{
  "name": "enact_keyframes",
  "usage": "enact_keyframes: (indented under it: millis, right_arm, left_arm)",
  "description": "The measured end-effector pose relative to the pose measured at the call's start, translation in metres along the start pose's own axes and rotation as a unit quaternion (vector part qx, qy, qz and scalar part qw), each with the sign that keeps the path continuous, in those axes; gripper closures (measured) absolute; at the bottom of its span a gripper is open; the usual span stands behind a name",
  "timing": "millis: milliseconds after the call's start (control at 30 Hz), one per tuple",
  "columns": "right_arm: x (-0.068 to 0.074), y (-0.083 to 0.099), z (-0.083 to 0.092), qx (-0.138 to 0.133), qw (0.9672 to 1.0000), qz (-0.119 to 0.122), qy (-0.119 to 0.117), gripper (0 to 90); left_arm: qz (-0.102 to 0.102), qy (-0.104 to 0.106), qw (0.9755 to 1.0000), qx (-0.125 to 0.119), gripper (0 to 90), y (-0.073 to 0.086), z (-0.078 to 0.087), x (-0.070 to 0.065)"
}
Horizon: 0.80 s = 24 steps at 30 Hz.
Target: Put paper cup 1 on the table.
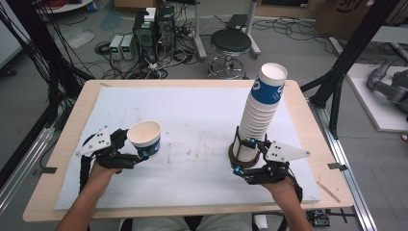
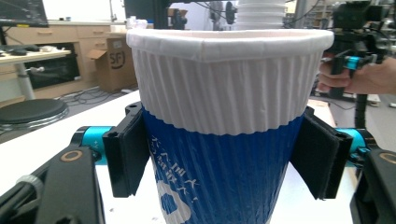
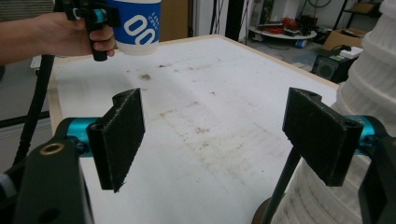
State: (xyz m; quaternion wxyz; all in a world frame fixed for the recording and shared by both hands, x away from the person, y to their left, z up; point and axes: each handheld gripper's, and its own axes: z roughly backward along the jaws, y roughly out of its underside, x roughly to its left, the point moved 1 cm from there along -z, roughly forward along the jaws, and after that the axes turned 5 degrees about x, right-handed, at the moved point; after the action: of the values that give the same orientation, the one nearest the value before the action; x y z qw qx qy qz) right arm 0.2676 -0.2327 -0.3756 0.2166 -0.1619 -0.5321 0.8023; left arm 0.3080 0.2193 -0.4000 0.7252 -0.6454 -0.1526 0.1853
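Where the left gripper [image 2: 219, 163] closes its two black, foam-faced pads, a single paper cup [image 2: 224, 121] sits pinched between them, one pad pressed to each side of its blue lower wall. That cup tapers downward, its skin finely ribbed, with a white band below a rolled white rim and white print on the blue. In the high view the same cup [image 1: 145, 138] is held upright, mouth open to the camera, over the left part of the white mat [image 1: 192, 115], with the left gripper [image 1: 137, 156] gripping it from the person's side.

By contrast, the right gripper [image 3: 219, 140] has its jaws spread wide with nothing between them; their pads are flat, dark and coarse-grained. Just beside its right-hand pad stands the tall stack of cups [image 3: 373, 93], white and ribbed, touching or nearly touching the jaw. Seen from above, the stack [image 1: 262, 110] leans slightly, topped by a blue-banded cup, and rests in a dark round base [image 1: 236, 159] on the mat, with the right gripper [image 1: 248, 156] at its foot. Brown smudges mark the mat, which lies on a pale wooden table [image 1: 308, 110].
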Motion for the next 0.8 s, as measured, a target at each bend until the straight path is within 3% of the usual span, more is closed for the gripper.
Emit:
enact_keyframes:
  millis: [200,400,567,800]
  right_arm:
    - [0.002,0.001,-0.001,0.004,1.0,-0.002,-0.004,21.5]
    - [0.007,0.003,-0.003,0.005,0.9999,0.0,-0.009,21.5]
    - [0.008,0.003,-0.005,0.006,0.9999,0.001,-0.012,21.5]
    - [0.008,0.003,-0.007,0.008,0.9999,-0.003,-0.014,21.5]
  left_arm:
    - [0.012,-0.027,0.9996,0.004,27.4,0.006,0.007,0.015]
    - [0.027,-0.063,0.9976,0.01,27.2,0.015,0.013,0.03]
    - [0.04,-0.095,0.9941,0.032,27.2,0.027,0.017,0.045]
    - [0.052,-0.14,0.9872,0.056,27.2,0.04,0.024,0.064]
